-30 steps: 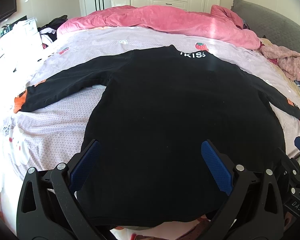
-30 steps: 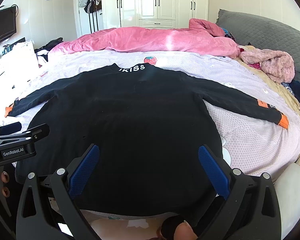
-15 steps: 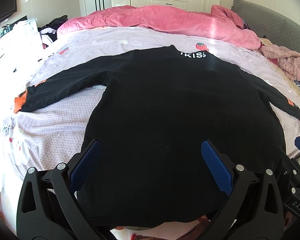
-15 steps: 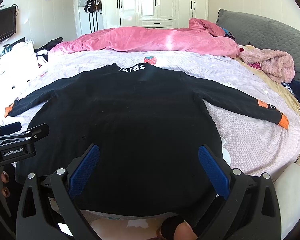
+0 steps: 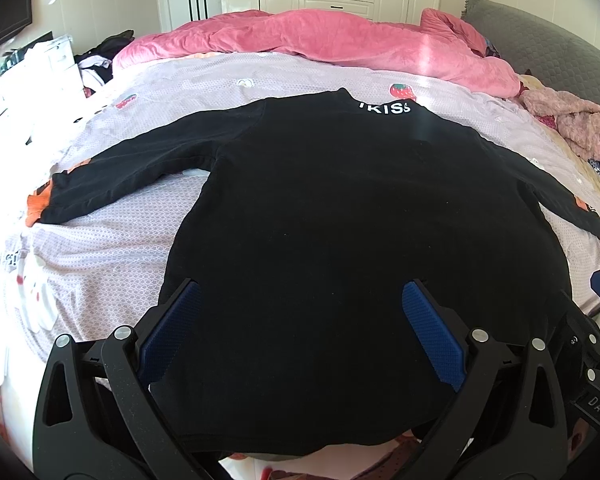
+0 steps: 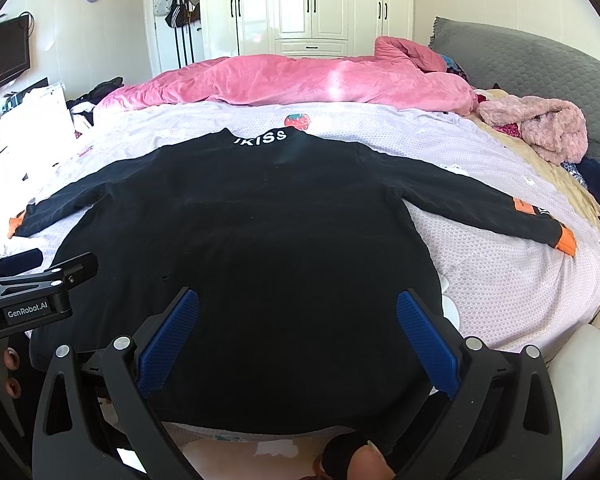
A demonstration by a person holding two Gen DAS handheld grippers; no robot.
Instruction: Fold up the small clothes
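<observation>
Lying collar-away, the shirt [image 5: 340, 220] spread ahead of both gaping grippers, left gripper [image 5: 300, 332] and right gripper [image 6: 296, 336], hem nearest, each by its own sleeve.

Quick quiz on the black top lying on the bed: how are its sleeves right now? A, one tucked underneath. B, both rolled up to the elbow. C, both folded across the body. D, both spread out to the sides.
D: the black top lies flat with its left sleeve and right sleeve stretched outward on the bed sheet.
</observation>
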